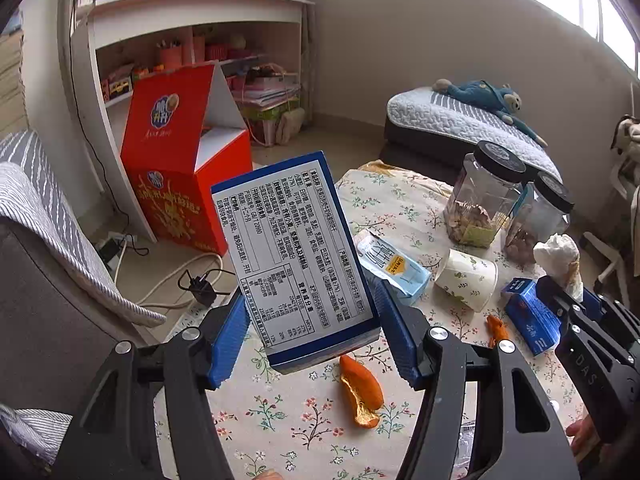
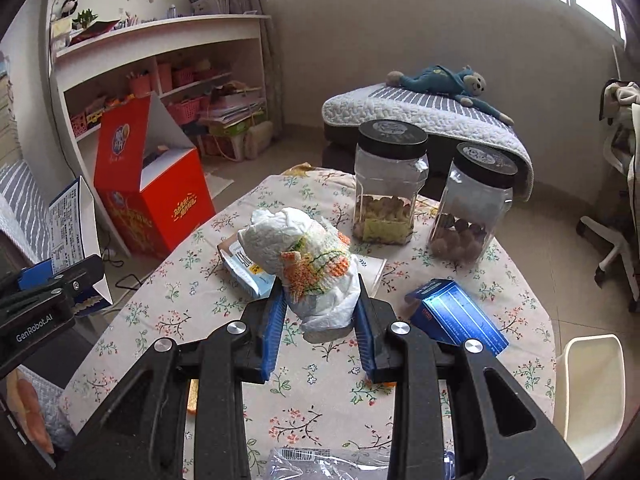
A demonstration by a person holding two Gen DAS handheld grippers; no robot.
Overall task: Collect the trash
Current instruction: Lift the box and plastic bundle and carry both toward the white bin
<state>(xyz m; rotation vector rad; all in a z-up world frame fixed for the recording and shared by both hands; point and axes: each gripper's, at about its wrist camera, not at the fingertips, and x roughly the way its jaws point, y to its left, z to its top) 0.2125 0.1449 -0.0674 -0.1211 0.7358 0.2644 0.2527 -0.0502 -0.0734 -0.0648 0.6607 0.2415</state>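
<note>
My left tool (image 1: 312, 344) squeezes the flat blue box (image 1: 296, 256) by its two long sides, up over the desk's (image 1: 288, 424) left edge. It is light and bends easily. My right tool (image 2: 318, 320), nearly closed, pinches the soft crumpled tissue wad (image 2: 308, 256) above the desk's middle.

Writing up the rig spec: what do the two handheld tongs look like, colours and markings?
Both match: black skeletal frames with cut-out arms, silver round pivot bolts, blue ribbed pads on the fingers. The left tongs show white "GenRobot.AI" lettering on the side in the right wrist view; the right tongs show "DAS" in the left wrist view. No cables visible.
</note>
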